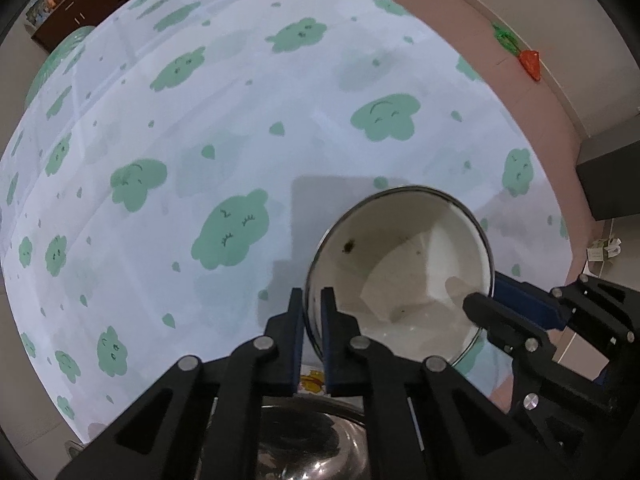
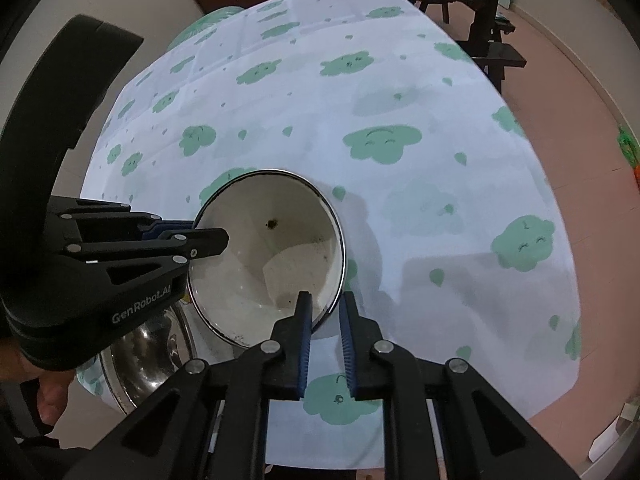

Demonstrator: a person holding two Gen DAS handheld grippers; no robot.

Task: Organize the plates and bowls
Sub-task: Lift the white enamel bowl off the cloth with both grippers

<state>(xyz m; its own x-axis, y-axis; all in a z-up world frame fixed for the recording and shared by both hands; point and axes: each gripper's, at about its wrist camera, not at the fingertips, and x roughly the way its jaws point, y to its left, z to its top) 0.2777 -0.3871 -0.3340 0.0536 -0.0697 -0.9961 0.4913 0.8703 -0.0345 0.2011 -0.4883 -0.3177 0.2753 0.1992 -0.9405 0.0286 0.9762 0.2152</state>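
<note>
So I'm holding the white enamel bowl point(image 1: 400, 268) up off the cloud-print tablecloth point(image 1: 240, 120) with both grippers at once. My left gripper point(image 1: 311, 308) is pinching the rim on its side, one finger inside the bowl and one outside, closed tight on the metal edge. My right gripper point(image 2: 325, 312) is straddling the opposite rim, but there's a visible gap between its pads and the wall, so I'm reading that one as loosened rather than clamping.

The thing that matters here: the bowl is tilting with its mouth facing up toward me, hanging just ahead of both sets of fingers, and the shiny steel bowl point(image 2: 148, 356) is sitting down low, right under my left gripper, at the near edge of the table. So the left side is the closer one to that steel bowl. My guess is the enamel bowl is going to nest into it, which means swinging back toward me and down, not out across the table.
</note>
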